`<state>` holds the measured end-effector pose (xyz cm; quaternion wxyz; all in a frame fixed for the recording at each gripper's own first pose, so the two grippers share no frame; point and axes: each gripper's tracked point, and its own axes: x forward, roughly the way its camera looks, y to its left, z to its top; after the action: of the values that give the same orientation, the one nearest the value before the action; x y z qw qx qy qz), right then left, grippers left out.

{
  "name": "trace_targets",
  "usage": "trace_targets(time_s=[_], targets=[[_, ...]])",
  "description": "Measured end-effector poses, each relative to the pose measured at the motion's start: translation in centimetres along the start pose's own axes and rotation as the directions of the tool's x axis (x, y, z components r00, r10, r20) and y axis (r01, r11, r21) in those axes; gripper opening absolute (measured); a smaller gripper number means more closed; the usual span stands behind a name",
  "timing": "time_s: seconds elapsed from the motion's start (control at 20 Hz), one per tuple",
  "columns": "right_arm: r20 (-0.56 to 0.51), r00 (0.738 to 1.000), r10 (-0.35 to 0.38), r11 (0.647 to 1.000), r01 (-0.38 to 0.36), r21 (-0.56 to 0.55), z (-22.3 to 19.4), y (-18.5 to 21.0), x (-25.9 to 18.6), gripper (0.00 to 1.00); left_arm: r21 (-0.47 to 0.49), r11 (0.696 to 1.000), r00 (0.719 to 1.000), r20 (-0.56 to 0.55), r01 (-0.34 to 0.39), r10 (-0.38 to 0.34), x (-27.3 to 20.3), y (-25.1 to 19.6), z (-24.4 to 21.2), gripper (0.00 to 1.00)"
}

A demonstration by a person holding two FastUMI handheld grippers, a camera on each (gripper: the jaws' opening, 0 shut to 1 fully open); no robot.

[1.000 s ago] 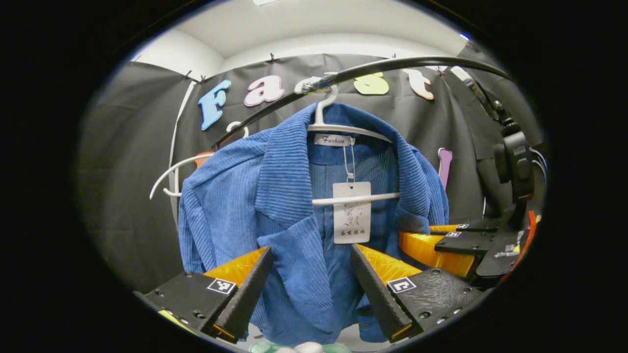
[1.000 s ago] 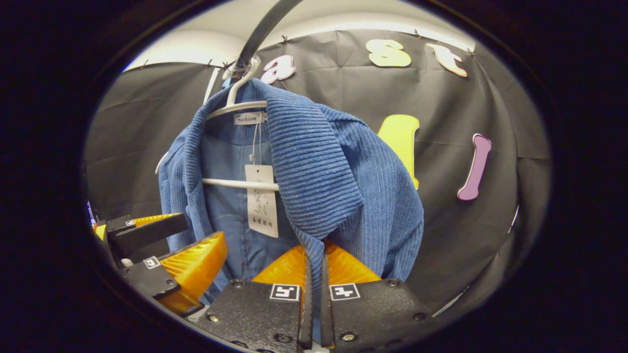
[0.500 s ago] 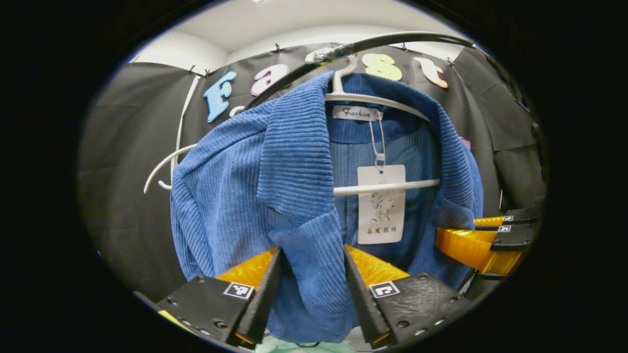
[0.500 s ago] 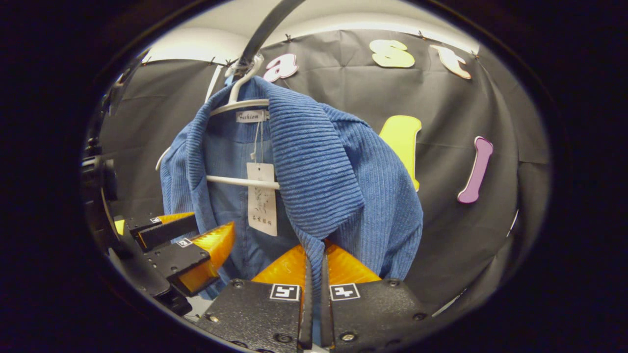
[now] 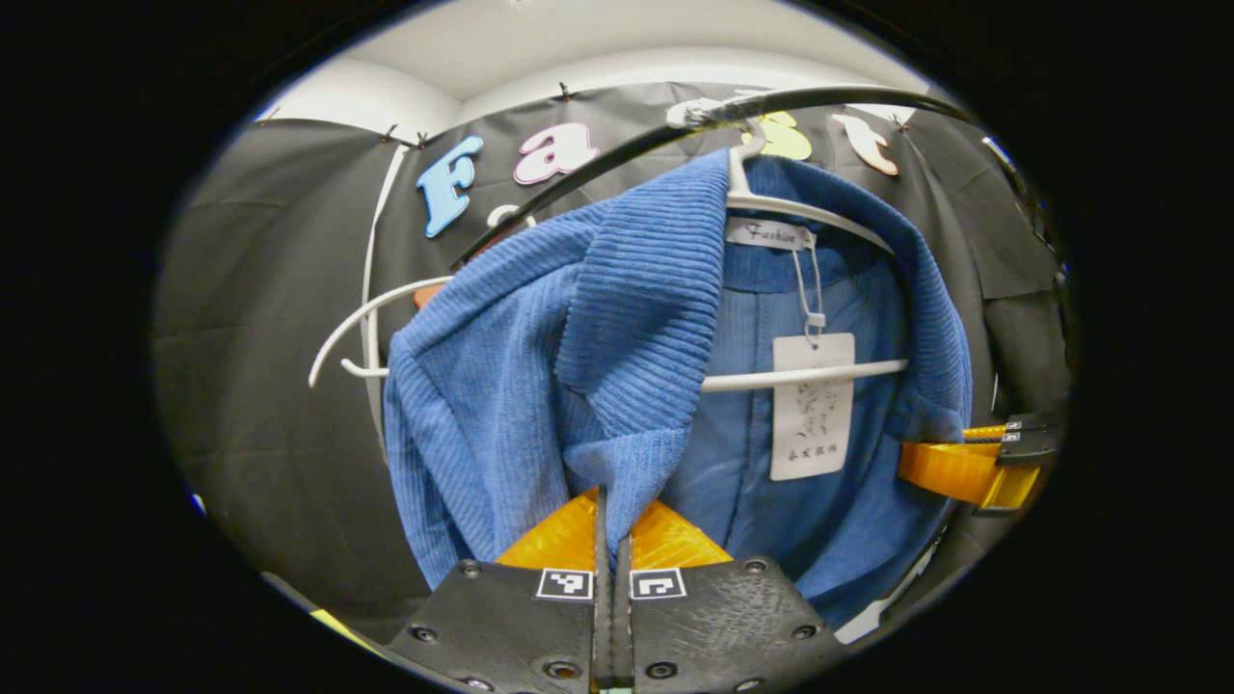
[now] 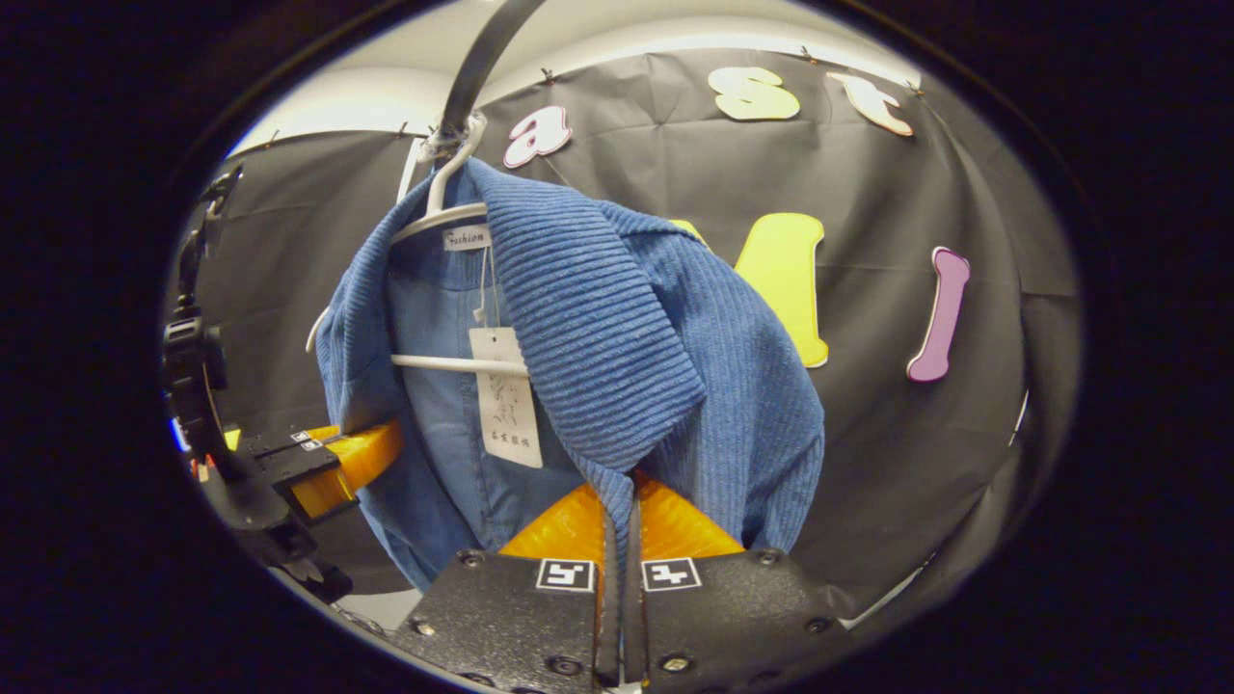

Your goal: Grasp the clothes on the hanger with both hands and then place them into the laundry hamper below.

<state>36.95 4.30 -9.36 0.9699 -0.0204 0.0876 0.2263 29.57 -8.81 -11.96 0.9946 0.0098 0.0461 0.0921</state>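
Corduroy jacket (image 5: 501,386): blue, ribbed, the largest thing in the left gripper view, hanging centre frame; it sits left of centre in the right gripper view (image 6: 617,357).
Rail (image 5: 848,96): dark curved bar across the top of the frame, carrying the hanger hook.
Hanger (image 5: 819,214): white, inside the collar, crossbar running behind the paper tag; upper left in the right gripper view (image 6: 439,217).
Spare hanger (image 5: 357,328): white, left of the jacket, partly hidden behind it.
Left tool (image 5: 611,525): fingers brought together, clamped on the jacket's left lapel edge at bottom centre; it also appears at the lower left of the right gripper view (image 6: 362,453), its tip buried in the cloth.
Right tool (image 6: 621,520): fingers pressed together on the other lapel edge, bottom centre; seen at the right edge of the left gripper view (image 5: 950,469), partly cut off.
Paper tag (image 5: 812,405): white, hanging on a string from the collar; print too small to make out.
Jacket hem: cut off below both pairs of fingers.
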Motion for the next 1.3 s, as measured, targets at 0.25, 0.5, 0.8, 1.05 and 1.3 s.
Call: trace_targets(time_s=[0.25, 0.5, 0.8, 1.05, 1.3], targets=[[0.02, 0.999, -0.027, 1.0, 0.026, 0.016, 0.9, -2.9, -1.5, 0.05, 0.019, 0.999, 0.999, 0.011, -0.05, 0.05, -0.1, 2.6, 0.8, 0.05], [0.068, 0.995, -0.077, 0.997, 0.078, -0.007, 2.9, -6.0, -2.7, 0.05, 0.041, 0.995, 0.995, 0.028, -0.093, 0.092, -0.4, 4.8, 1.8, 0.05], [0.116, 0.987, -0.111, 0.993, 0.114, -0.013, 4.8, -8.1, -3.1, 0.05, 0.06, 0.989, 0.989, 0.064, -0.136, 0.132, -0.7, 7.2, 3.6, 0.0], [0.136, 0.985, -0.109, 0.994, 0.107, 0.02, 6.1, -9.0, -3.3, 0.05, 0.06, 0.985, 0.983, 0.092, -0.163, 0.157, -1.1, 8.7, 5.3, 0.0], [0.178, 0.976, -0.126, 0.992, 0.124, 0.025, 8.2, -9.5, -3.3, 0.05, 0.045, 0.983, 0.979, 0.112, -0.179, 0.173, -1.0, 9.9, 7.0, 0.0]])
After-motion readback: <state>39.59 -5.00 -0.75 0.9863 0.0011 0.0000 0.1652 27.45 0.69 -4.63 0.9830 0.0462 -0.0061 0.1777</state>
